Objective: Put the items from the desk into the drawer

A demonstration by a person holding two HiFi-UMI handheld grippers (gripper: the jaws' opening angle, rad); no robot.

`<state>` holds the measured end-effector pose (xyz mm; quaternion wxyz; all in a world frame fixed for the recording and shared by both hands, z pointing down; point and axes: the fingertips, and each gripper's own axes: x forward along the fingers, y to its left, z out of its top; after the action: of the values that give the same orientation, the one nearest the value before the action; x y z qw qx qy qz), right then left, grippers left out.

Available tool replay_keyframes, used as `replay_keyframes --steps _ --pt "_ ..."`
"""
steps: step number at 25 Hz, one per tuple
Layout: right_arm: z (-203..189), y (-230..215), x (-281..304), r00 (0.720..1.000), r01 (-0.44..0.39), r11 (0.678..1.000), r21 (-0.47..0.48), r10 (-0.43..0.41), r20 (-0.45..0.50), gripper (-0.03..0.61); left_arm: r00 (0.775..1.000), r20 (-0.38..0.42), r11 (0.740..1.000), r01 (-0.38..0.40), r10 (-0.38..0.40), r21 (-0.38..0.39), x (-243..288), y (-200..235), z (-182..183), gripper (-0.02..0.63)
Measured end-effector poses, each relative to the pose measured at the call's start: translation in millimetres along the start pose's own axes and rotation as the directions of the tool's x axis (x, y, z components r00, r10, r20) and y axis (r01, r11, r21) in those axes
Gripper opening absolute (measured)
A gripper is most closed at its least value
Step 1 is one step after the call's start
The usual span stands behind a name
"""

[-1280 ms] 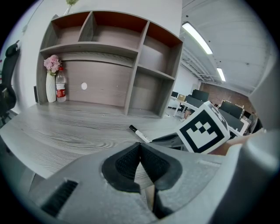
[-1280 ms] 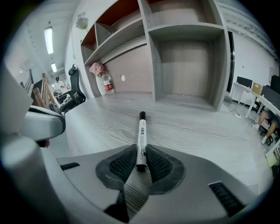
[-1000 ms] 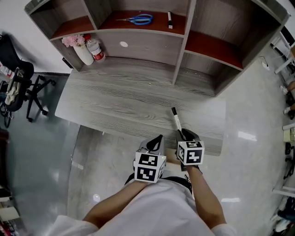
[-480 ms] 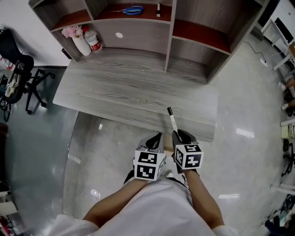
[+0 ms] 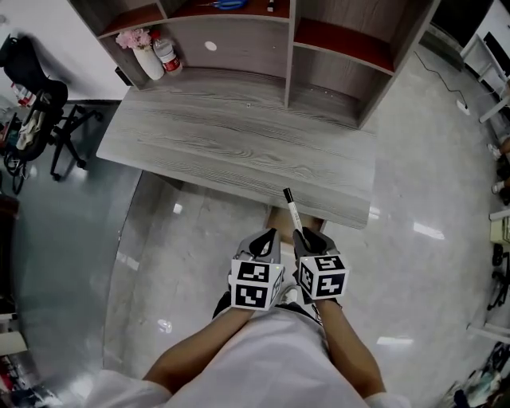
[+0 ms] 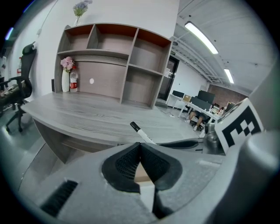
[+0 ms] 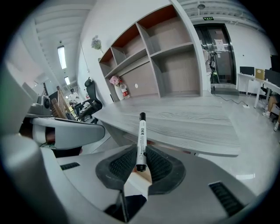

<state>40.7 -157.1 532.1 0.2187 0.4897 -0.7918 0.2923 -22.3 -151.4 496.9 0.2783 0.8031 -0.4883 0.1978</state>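
A black-and-white marker (image 5: 292,213) is clamped in my right gripper (image 5: 307,237), shut on its lower end, with the black cap pointing up toward the grey wood desk (image 5: 223,143). In the right gripper view the marker (image 7: 141,140) stands between the pads of the right gripper (image 7: 141,154). My left gripper (image 5: 268,239) hangs just left of it, shut with nothing inside; its jaws meet in the left gripper view (image 6: 140,148), where the marker (image 6: 141,133) shows beyond them. Both grippers sit below the desk's front edge. A tan surface (image 5: 280,218) shows under that edge; I cannot tell if it is the drawer.
A shelf unit (image 5: 319,56) stands on the desk's far side, with blue scissors (image 5: 227,4) and another marker (image 5: 271,6) on a red shelf. A vase of pink flowers (image 5: 147,60) and a bottle (image 5: 167,54) stand at the back left. An office chair (image 5: 32,103) is left of the desk.
Both grippers have drawn back from the desk toward my body. The marker has come off the desk top with the right gripper.
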Motion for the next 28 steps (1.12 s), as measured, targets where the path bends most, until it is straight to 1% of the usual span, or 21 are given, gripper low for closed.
replay_keyframes --steps 4,8,14,19,23,28 --pt "-20 6 -8 1.0 -0.019 1.0 -0.009 0.019 -0.014 0.054 1.0 -0.01 1.0 -0.022 0.022 -0.011 -7 -4 -18 0.003" --pt "-41 9 -7 0.999 -0.015 1.0 -0.024 0.014 -0.04 0.054 0.999 -0.029 0.999 -0.043 0.042 -0.019 -12 -1 -35 0.003" --pt "-64 10 15 0.997 -0.014 0.999 -0.047 0.01 -0.082 0.054 0.997 -0.051 0.998 -0.061 0.06 -0.017 -8 11 -43 0.003" --pt "-85 19 25 0.993 -0.026 0.998 -0.064 0.018 -0.12 0.054 0.996 -0.076 0.998 -0.054 0.052 -0.019 -4 17 -52 0.003" --pt "-103 16 38 0.988 -0.014 0.999 -0.039 0.007 -0.156 0.054 0.993 -0.11 0.999 -0.054 0.053 -0.007 1 21 -62 0.003" --pt "-104 3 68 0.984 0.039 0.999 -0.033 -0.045 -0.17 0.054 0.99 -0.127 0.998 -0.065 0.064 -0.007 1 30 -69 0.002"
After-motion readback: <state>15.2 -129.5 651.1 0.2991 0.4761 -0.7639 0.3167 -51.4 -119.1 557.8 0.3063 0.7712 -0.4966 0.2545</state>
